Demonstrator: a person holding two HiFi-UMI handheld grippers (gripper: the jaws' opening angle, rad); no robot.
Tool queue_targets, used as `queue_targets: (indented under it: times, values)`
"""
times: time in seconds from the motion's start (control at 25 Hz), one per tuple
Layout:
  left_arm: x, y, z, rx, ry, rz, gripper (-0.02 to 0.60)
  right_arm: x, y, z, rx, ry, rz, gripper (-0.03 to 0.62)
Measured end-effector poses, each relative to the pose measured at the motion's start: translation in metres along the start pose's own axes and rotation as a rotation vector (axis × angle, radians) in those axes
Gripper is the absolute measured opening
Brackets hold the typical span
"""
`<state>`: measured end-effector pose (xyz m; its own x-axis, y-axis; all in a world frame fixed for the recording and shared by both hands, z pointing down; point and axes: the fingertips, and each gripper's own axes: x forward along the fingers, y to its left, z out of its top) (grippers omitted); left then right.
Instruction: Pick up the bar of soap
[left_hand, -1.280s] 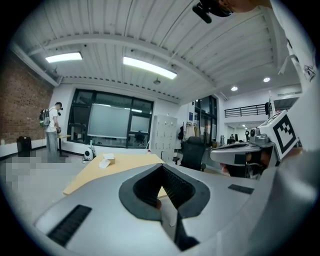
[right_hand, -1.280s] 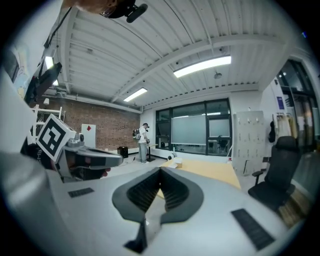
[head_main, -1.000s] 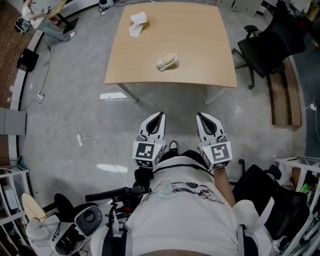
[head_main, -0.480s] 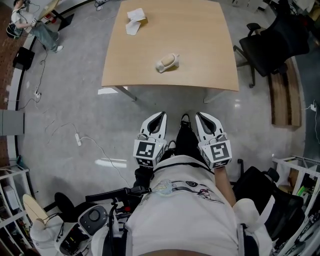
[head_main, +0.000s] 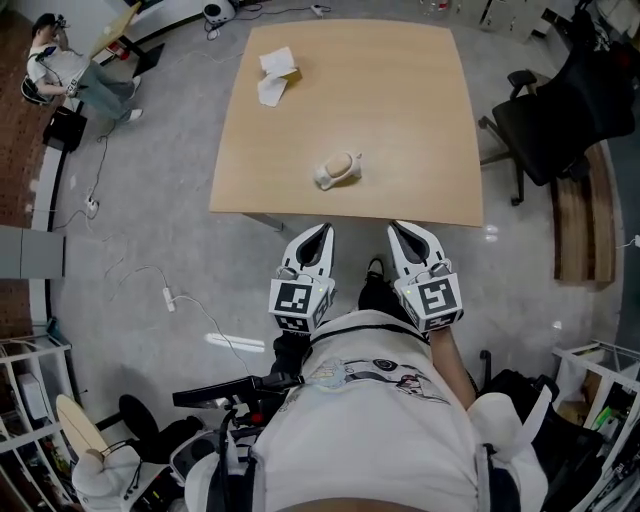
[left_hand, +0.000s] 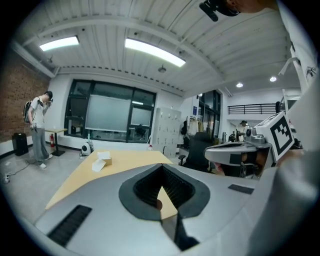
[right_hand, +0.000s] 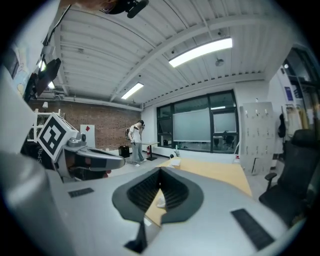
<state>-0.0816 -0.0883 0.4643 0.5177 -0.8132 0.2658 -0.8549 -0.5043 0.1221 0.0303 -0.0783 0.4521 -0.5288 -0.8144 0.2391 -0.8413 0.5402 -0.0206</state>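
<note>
Left claw, right claw shut, parallel, pointing at table.

A table is being faced by the left gripper and right gripper, just ahead of both. A box and paper are being borne at its far left, well beyond the left gripper. A chair is being seen far right of the right gripper, and a person far left of the left one.
</note>
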Motion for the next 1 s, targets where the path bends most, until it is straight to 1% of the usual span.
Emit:
queue_targets:
  times: [0.12,0.32,0.52,0.64,0.76,0.88,1.0]
  values:
    - [0.028,0.001,0.009,0.014,0.007,-0.001,0.000,0.016,-0.023,0.003,0.013,-0.010,0.005,0.005]
    - [0.066,0.003,0.006,0.043,0.053,-0.014,0.000,0.031,-0.056,0.005,0.038,-0.011,-0.005,0.005]
    - [0.099,0.013,0.005,0.042,0.093,0.001,0.000,0.044,-0.088,-0.006,0.086,0.016,-0.012,0.004]
    - [0.114,0.018,0.004,0.040,0.118,0.010,0.000,0.057,-0.103,-0.010,0.097,0.029,-0.010,0.005]
    - [0.122,0.023,-0.008,0.039,0.164,0.015,0.000,0.072,-0.108,-0.014,0.110,0.047,-0.007,0.005]
    - [0.129,0.030,-0.029,0.046,0.222,0.021,0.000,0.088,-0.106,-0.026,0.119,0.093,0.013,0.005]
    - [0.144,0.041,-0.044,0.051,0.248,0.011,0.000,0.110,-0.107,-0.037,0.119,0.123,0.018,0.005]
